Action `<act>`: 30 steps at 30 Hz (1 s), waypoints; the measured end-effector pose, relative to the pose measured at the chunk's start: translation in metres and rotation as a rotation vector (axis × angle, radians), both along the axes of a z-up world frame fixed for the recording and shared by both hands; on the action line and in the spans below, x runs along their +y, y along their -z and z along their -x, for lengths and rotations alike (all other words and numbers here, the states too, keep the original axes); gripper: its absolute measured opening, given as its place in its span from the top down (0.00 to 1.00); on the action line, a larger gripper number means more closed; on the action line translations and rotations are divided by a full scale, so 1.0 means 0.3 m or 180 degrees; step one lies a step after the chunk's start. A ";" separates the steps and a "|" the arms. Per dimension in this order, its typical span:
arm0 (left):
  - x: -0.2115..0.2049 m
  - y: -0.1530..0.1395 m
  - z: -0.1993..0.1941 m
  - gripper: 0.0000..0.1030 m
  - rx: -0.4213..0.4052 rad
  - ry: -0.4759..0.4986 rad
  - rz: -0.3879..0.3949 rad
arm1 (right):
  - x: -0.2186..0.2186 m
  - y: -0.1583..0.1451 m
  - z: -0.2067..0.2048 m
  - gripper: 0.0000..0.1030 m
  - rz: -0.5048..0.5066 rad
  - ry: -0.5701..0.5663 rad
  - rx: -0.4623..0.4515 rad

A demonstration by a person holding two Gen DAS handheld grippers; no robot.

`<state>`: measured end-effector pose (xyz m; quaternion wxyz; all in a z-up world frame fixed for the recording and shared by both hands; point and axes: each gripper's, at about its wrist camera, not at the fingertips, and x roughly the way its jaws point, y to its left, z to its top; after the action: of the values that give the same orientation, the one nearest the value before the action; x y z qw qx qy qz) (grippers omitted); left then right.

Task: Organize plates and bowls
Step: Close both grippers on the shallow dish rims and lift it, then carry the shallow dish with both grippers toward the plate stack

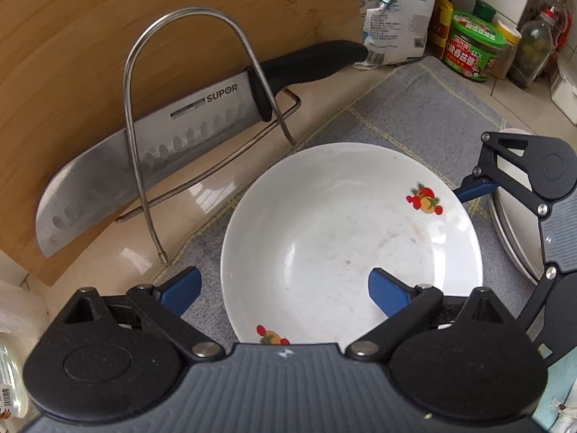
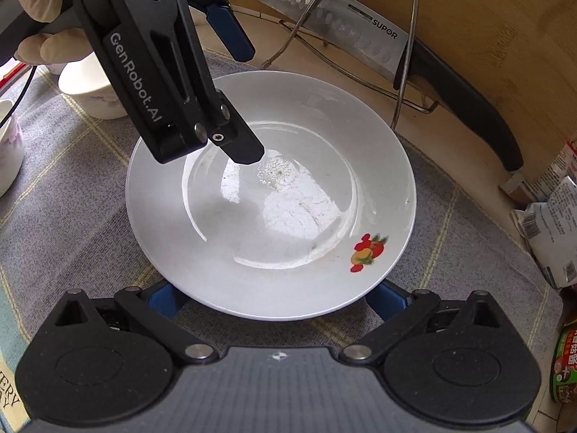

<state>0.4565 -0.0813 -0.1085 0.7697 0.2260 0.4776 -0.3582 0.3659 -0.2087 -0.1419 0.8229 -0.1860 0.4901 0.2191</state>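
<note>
Item: white plate (image 2: 270,195) with fruit motifs, lying flat on the grey checked mat (image 2: 90,195), just in front of the wire rack (image 1: 187,108) that carries the knife (image 1: 162,137) against the wooden board (image 1: 90,29)

Left gripper (image 1: 285,288): your fingers stand spread, one blue pad (image 1: 389,288) over the plate's well, the other off the rim over the mat; nothing pinched

Right gripper (image 2: 270,299): spread wide at the plate's near edge, both blue tips partly hidden under the rim; nothing clamped, as far as you can judge

Step in hand, by estimate: taking hold of the plate to move it; settle on one gripper, seat one pad under the rim and one above, and close squarely before lifting, since glazed ware likely slips; keep clear of the knife blade

Left wrist view only: stacked plates (image 1: 512,231) at the right beyond the right gripper; jars and packets at the back

Right wrist view only: small white bowl (image 2: 90,86) and a second cup (image 2: 7,151) at the left; your gloved hand (image 2: 39,7) on the left gripper's handle; dried residue in the plate's well
</note>
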 end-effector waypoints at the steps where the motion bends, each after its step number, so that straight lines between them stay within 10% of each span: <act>1: 0.001 0.002 -0.007 0.05 0.0052 -0.0005 0.0026 | -0.002 0.002 -0.005 0.00 -0.0023 -0.0013 0.0026; 30: -0.008 0.053 -0.133 0.27 0.0635 -0.0049 0.0275 | -0.049 0.014 -0.031 0.00 -0.0190 -0.0099 0.0025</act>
<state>0.4964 -0.0838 -0.1244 0.7302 0.1521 0.5377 -0.3932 0.3752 -0.2236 -0.1461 0.8226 -0.1682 0.4836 0.2472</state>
